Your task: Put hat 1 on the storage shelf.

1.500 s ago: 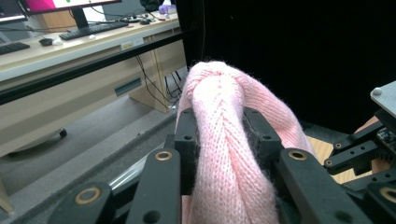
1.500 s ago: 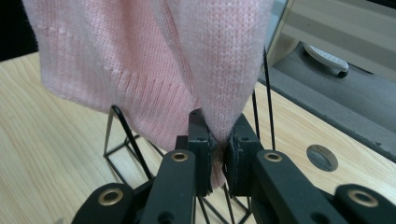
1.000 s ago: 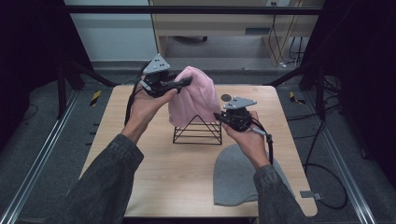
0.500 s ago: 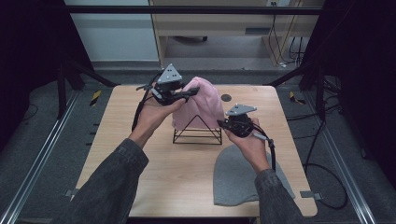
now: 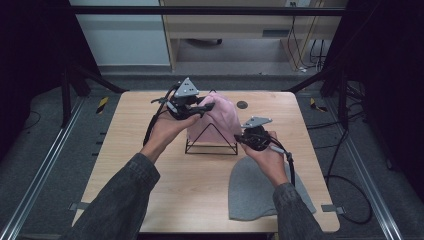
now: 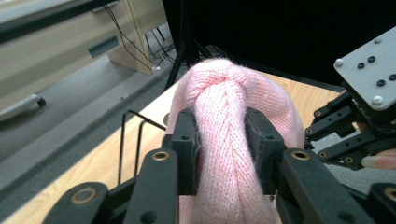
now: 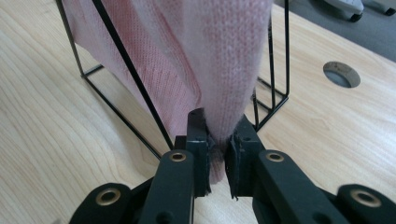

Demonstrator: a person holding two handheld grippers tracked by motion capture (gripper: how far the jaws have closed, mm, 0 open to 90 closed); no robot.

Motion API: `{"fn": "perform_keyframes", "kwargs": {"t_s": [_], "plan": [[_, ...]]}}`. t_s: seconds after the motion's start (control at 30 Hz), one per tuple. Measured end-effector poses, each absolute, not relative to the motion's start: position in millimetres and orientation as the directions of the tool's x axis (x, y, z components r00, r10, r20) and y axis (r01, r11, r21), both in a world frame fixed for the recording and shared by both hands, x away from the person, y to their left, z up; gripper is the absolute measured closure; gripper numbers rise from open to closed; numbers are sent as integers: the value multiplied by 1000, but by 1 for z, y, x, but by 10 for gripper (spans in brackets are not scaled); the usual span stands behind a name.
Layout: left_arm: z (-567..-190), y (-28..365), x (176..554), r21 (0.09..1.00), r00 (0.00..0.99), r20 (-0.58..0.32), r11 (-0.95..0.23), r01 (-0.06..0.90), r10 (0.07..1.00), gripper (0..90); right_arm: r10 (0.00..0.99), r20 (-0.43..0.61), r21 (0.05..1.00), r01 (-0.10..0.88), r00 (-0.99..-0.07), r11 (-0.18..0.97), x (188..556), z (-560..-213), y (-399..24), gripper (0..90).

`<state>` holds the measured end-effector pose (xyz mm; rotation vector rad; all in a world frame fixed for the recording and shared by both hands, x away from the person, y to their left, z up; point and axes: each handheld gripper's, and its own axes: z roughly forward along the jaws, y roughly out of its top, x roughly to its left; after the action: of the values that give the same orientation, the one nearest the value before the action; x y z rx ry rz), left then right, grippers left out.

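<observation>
both forearms, in grey sleeves, reach forward from the near edge of the wooden table (image 5: 125, 165). the left hand (image 5: 167, 127) is raised and stretched toward the middle, holding the left gripper (image 5: 200, 107) high over the black wire pyramid stand (image 5: 211, 142); its jaws are clamped on a bunched fold near the crown of the pink knit beanie (image 5: 222, 115), seen up close in the left gripper view as a thick rope of knit squeezed between the pads (image 6: 184, 149). the right hand (image 5: 267, 155) sits lower, just right of the stand, palm turned in, and the right gripper (image 5: 239, 141) pinches the beanie's lower edge; in the right gripper view its jaws are closed on the fabric (image 7: 219, 93) right beside one slanted wire of the stand (image 7: 135, 79). the beanie hangs draped over the stand's top, near the table's center. a grey beanie (image 5: 255, 192) lies flat at the near right, partly under the right forearm, reaching toward the near edge. a small round hole (image 5: 242, 105) sits in the tabletop behind the stand. the table's left half and far right corner are bare wood.
</observation>
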<state>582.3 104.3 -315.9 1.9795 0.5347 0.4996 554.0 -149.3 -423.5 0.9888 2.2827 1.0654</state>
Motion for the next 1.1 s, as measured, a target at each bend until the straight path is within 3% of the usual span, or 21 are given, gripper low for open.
{"fn": "perform_keyframes", "kwargs": {"t_s": [0.27,0.63,1.1], "plan": [[-329,94,579,877,833,107,-445,178,542,720,761,-51,778,452,-647,436,550,-425,-158,641],[-339,96,576,858,829,88,-466,219,552,702,787,-94,767,460,-610,448,533,-421,-180,479],[-339,114,565,882,810,44,-404,243,584,476,826,-91,725,532,-557,439,522,-427,-218,440]]}}
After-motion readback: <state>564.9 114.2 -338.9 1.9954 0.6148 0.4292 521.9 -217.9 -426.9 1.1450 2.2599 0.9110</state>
